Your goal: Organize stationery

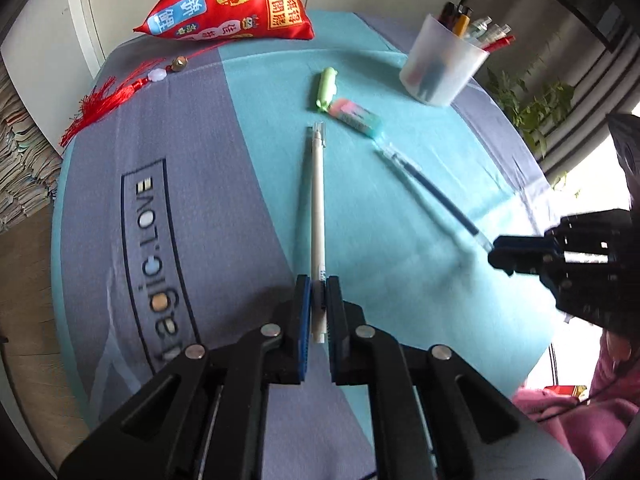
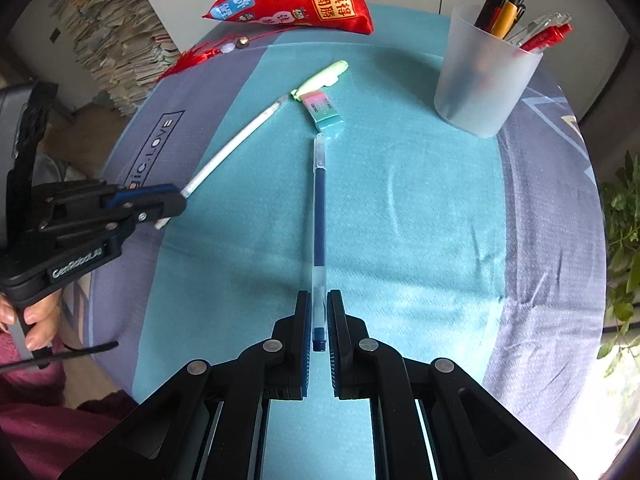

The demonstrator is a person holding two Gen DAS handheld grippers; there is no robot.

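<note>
My left gripper [image 1: 319,284] is shut on the near end of a white pen [image 1: 317,200], which points away over the cloth; it also shows in the right wrist view [image 2: 228,156]. My right gripper [image 2: 319,300] is shut on the near end of a blue pen [image 2: 319,216], seen too in the left wrist view [image 1: 432,188]. A pink-and-teal eraser [image 1: 356,117] and a small green highlighter [image 1: 327,88] lie beyond the pen tips. A translucent cup [image 1: 442,64] with several pens stands at the far right, also in the right wrist view [image 2: 482,76].
A round table under a blue and grey cloth [image 2: 420,208]. A red pyramid cushion [image 1: 232,0] with a red tassel [image 1: 100,100] sits at the far left edge. A green plant [image 2: 624,240] stands off the table's right side. Paper stacks [image 2: 108,28] stand beyond the left edge.
</note>
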